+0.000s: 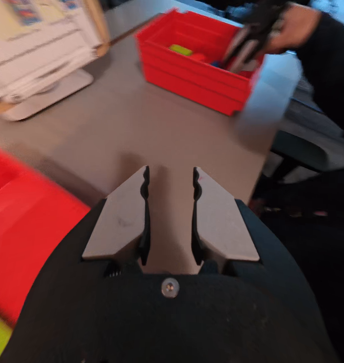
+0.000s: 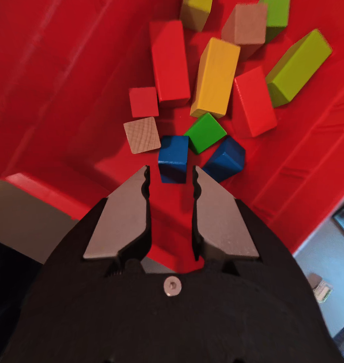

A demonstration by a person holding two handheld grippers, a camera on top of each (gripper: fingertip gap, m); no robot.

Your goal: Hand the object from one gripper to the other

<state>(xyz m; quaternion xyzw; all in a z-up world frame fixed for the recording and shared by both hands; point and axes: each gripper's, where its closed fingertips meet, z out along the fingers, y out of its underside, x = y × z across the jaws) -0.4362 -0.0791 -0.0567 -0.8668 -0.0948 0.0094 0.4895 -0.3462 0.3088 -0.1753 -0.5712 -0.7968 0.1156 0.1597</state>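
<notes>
My right gripper [image 2: 171, 169] is open above the inside of a red bin [image 2: 69, 78]. A blue block [image 2: 173, 157] lies just past its fingertips, with a gap showing between it and each pad, so nothing is in its grasp. A second blue block [image 2: 226, 159] lies beside its right fingertip. My left gripper [image 1: 171, 169] is open and empty above the brown table [image 1: 128, 127]. The left wrist view also shows the right gripper [image 1: 243, 51], blurred, reaching into the red bin [image 1: 192, 82] at the far right, with a person's hand [image 1: 292, 29] on it.
Several other blocks lie in the bin: green [image 2: 205, 133], plain wood [image 2: 141, 135], yellow [image 2: 214, 78], red [image 2: 170, 62]. A second red bin [image 1: 20, 206] is at my left gripper's left. A white stack [image 1: 39, 59] stands at the back left. My right fingertips sit around 40 cm from my left ones. My left gripper is the nearer one to the white stack [image 1: 39, 59]: about 35 cm, against 40 cm.
</notes>
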